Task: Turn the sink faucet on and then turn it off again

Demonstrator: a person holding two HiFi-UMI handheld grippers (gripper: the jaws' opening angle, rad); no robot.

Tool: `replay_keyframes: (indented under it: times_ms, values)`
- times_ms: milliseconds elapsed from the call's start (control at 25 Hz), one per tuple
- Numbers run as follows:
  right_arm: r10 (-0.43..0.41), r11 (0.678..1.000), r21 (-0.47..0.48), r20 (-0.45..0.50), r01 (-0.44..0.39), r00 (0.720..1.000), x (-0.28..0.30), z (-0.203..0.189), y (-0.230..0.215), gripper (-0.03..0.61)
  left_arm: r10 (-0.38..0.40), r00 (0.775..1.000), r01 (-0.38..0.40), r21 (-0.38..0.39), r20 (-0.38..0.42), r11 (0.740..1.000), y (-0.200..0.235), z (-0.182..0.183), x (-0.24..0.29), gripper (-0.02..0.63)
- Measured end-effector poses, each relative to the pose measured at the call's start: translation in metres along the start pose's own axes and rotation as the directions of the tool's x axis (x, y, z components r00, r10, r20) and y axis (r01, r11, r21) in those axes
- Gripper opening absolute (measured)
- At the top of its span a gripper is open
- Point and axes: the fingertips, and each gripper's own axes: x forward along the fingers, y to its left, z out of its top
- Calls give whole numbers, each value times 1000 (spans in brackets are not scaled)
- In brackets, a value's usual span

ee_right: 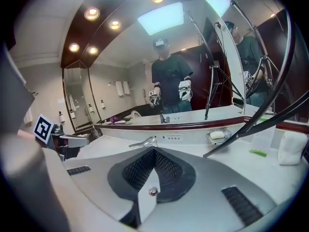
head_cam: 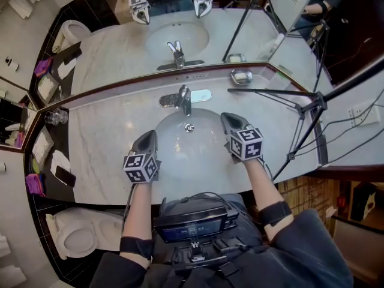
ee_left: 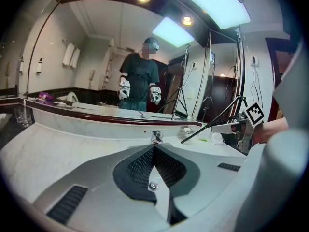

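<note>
Our right hand-held gripper (head_cam: 228,120), shut and empty, hovers over the sink's (head_cam: 180,156) right side. The faucet (head_cam: 184,98) stands upright at the desk's (head_cam: 102,155) back edge, ahead-left, roughly midway to our shut left hand-held gripper (head_cam: 149,138).

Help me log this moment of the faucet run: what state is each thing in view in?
faucet, no water running that shows
sink, no pooled water showing
left gripper, fingers shut, nothing between them
right gripper, fingers shut, nothing between them
soap dish, holding a soap bar
</note>
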Motion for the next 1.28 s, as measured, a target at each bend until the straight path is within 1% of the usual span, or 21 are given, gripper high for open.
replay_keyframes:
  times_ms: [320, 480, 640, 680, 760, 840, 920, 1000, 1040, 1080, 1120, 1160, 1200, 1280]
  values:
    - [10, 1000, 16, -4, -10, 1000, 0, -2, -3, 18, -3, 1000, 3, 12, 22, 1000, -4, 2, 1, 3]
    - [15, 1000, 18, -10, -15, 1000, 1, -5, -5, 18, 16, 999, -17, 39, 31, 999, -5, 3, 5, 3]
    - [23, 1000, 13, -21, -22, 1000, 4, -8, -5, 18, 12, 1000, -14, 108, 18, 994, -8, 3, 13, 7]
    - [24, 1000, 11, -26, -24, 999, 5, -9, -4, 18, 5, 1000, -6, 121, 13, 993, -9, 2, 15, 32]
    - [25, 1000, 3, -38, -25, 999, 6, -12, -3, 18, -12, 1000, 12, 151, -3, 988, -13, -1, 20, 39]
    - [23, 1000, -5, -50, -24, 998, 7, -14, -4, 18, -25, 999, 30, 205, -27, 978, -18, -4, 28, 68]
    - [25, 1000, -7, -60, -25, 998, 10, -18, -5, 18, -40, 997, 56, 288, -61, 956, -26, -6, 37, 108]
    - [29, 1000, -9, -69, -30, 997, 13, -23, -5, 18, -55, 993, 90, 381, -101, 920, -35, -10, 49, 157]
    - [32, 999, -11, -73, -33, 997, 15, -25, -5, 18, -52, 992, 98, 431, -118, 897, -36, -13, 55, 172]
    - [35, 999, -13, -77, -36, 996, 17, -28, -4, 18, -41, 990, 101, 486, -133, 868, -36, -17, 61, 188]
    - [38, 999, -15, -80, -39, 996, 19, -31, -4, 18, -22, 989, 99, 551, -144, 829, -36, -19, 68, 201]
    - [39, 999, -15, -83, -41, 996, 19, -34, -3, 18, 1, 989, 94, 625, -151, 775, -37, -18, 74, 201]
    - [41, 999, -10, -84, -42, 996, 20, -38, -2, 18, 26, 988, 89, 701, -153, 708, -39, -16, 80, 208]
    - [43, 999, 9, -84, -42, 996, 21, -46, -1, 18, 70, 986, 90, 829, -153, 552, -41, -15, 94, 241]
